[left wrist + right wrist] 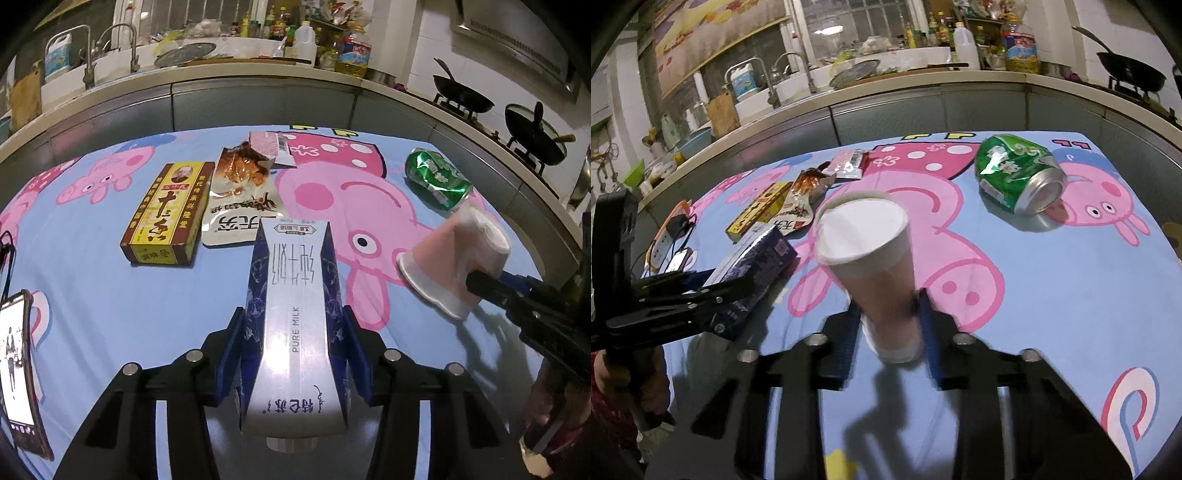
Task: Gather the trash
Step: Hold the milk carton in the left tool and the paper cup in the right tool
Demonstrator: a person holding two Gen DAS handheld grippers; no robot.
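Observation:
A white and blue milk carton [295, 314] lies lengthwise between the blue pads of my left gripper [295, 347], which is shut on its sides just above the cartoon-print tablecloth [110, 314]. The right wrist view shows that carton [757, 254] at the left, in the left gripper [713, 295]. A pink and white paper cup [868, 251] tilts away from me, its narrow base pinched by my right gripper [890, 328], which is shut on it. The cup [454, 254] also appears at the right of the left wrist view.
On the cloth lie a crushed green can [1019, 173], a yellow-brown box [166, 214], a torn snack bag [240, 192] and a pink wrapper [269, 146]. A phone [18, 369] rests at the left edge. A kitchen counter [258, 81] with sink and woks runs behind.

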